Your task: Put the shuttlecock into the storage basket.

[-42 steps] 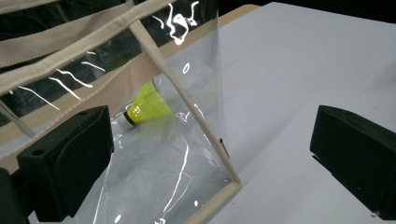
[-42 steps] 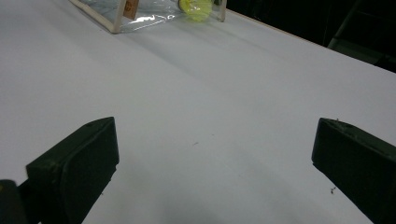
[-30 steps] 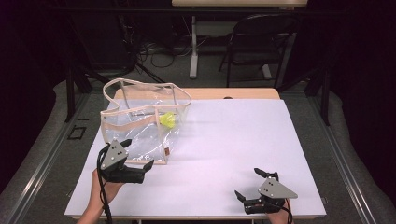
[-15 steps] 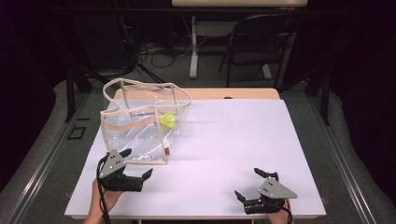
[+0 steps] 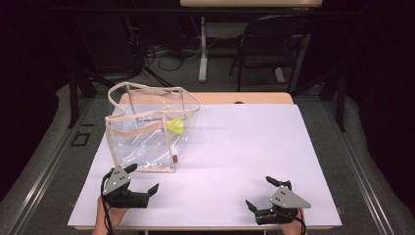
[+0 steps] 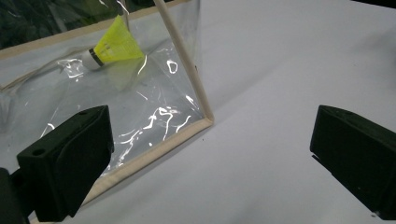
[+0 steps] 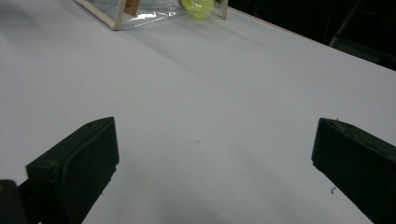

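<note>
We see the neon-yellow feathered shuttlecock (image 5: 175, 125) lying inside the clear plastic, beige-trimmed pouch (image 5: 147, 128) at the white table's (image 5: 244, 147) far left, so placement looks complete. The left gripper (image 5: 142, 182) and right gripper (image 5: 260, 194), both spread and empty, rest near us; the left has drawn back from the pouch.

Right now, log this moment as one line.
left gripper: open, empty, near clear bag | right gripper: open, empty | yellow shuttlecock: inside bag
</note>
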`<action>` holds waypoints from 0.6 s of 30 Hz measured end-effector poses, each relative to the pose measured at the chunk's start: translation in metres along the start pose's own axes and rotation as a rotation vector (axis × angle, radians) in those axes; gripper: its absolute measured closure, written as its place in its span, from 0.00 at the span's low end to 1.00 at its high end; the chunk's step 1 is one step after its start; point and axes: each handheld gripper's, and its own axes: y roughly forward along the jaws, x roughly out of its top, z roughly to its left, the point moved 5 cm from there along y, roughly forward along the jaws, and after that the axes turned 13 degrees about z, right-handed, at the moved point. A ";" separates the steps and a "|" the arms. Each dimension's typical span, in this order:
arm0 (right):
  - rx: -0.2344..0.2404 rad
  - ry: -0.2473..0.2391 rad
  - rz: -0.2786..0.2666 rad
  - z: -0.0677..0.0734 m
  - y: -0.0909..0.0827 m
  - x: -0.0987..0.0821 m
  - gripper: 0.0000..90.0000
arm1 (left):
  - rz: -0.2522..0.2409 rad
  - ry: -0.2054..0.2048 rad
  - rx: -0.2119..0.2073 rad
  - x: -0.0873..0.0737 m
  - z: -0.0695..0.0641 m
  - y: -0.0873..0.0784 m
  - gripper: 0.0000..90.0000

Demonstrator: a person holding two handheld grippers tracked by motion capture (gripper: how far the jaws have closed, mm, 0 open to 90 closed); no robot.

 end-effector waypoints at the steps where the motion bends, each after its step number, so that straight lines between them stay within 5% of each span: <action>1: 0.000 -0.002 0.000 0.000 0.000 0.000 0.00 | 0.003 0.001 -0.001 -0.002 -0.001 0.001 0.00; 18: 0.000 -0.001 0.002 0.000 0.001 0.000 0.00 | 0.004 0.011 -0.026 -0.024 -0.010 0.013 0.00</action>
